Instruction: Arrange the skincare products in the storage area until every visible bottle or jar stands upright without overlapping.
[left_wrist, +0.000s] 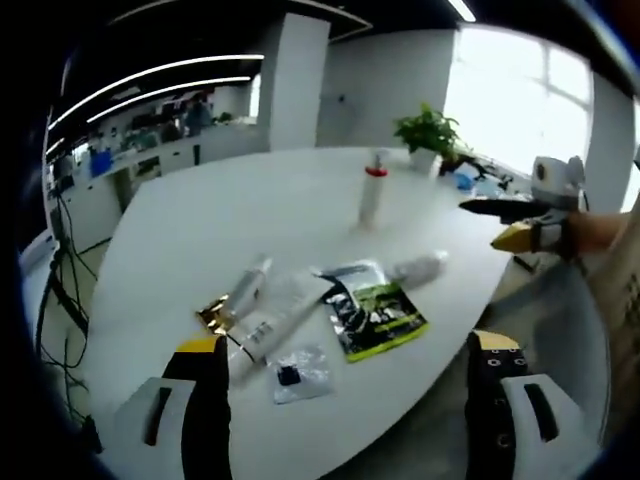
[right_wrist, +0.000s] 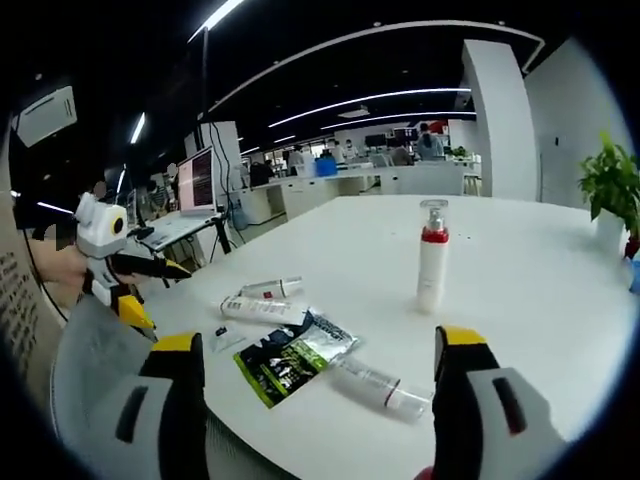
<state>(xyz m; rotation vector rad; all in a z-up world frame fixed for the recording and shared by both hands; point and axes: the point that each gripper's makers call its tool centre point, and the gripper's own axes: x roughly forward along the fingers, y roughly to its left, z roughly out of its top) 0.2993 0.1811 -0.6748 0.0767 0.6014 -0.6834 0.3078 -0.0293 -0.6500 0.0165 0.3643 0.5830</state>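
Observation:
A white pump bottle with a red band (left_wrist: 372, 190) (right_wrist: 432, 260) stands upright on the white table (left_wrist: 200, 230) (right_wrist: 520, 330). Near the table's edge, lying flat, are a slim tube with a gold end (left_wrist: 245, 290) (right_wrist: 272, 288), a white tube (left_wrist: 270, 322) (right_wrist: 262, 310), a green and black sachet (left_wrist: 378, 318) (right_wrist: 295, 360) and a clear bottle with a red ring (left_wrist: 420, 267) (right_wrist: 380, 385). My left gripper (left_wrist: 347, 345) (right_wrist: 150, 290) is open above the tubes and sachet. My right gripper (right_wrist: 320, 340) (left_wrist: 500, 222) is open over the sachet and clear bottle. Neither holds anything.
A small clear bag with a dark item (left_wrist: 298, 372) (right_wrist: 225, 337) lies by the sachet. A potted plant (left_wrist: 430, 130) (right_wrist: 612, 185) stands at the table's far side. A grey chair (right_wrist: 90, 390) sits by the near edge. Office desks and monitors lie beyond.

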